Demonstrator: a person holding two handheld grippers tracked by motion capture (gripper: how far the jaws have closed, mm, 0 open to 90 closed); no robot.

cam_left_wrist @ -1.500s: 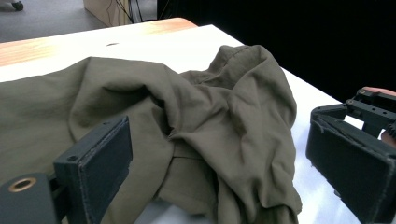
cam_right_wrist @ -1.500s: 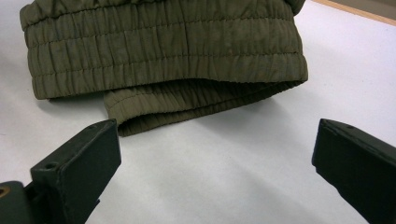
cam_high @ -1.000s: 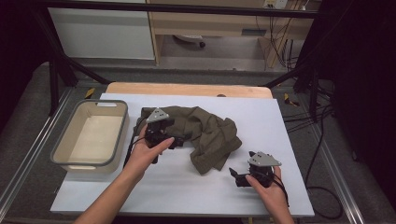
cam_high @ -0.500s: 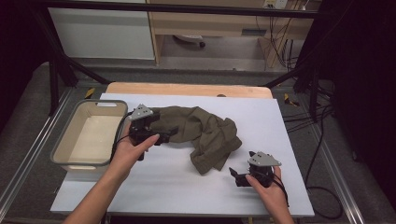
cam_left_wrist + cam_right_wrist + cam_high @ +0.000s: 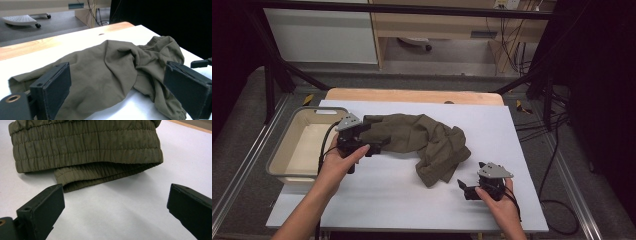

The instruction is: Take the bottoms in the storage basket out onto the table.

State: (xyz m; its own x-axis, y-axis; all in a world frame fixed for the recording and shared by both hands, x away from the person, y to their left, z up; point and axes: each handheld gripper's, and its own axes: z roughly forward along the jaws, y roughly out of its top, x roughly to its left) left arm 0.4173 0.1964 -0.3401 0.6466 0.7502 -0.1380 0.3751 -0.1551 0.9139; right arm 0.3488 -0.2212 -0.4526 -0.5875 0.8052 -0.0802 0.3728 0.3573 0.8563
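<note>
An olive-green garment (image 5: pixel 422 137) with an elastic waistband lies crumpled across the middle of the white table (image 5: pixel 387 200). My left gripper (image 5: pixel 373 145) is at the garment's left end, pointing right along it. In the left gripper view this gripper (image 5: pixel 116 75) is open, jaws wide apart, and the cloth (image 5: pixel 107 65) lies between and beyond them. My right gripper (image 5: pixel 463 190) rests near the table's front right, just short of the garment's lower end. It (image 5: pixel 115 192) is open, with bare table between the jaws and the gathered waistband (image 5: pixel 87 152) a little ahead.
A beige plastic bin (image 5: pixel 279 150) stands off the table's left edge, close behind my left hand. A wooden strip (image 5: pixel 412 95) runs along the table's far edge. Cables hang to the right of the table.
My left gripper has slid left from over the garment to its left end. The right gripper has stayed where it was.
</note>
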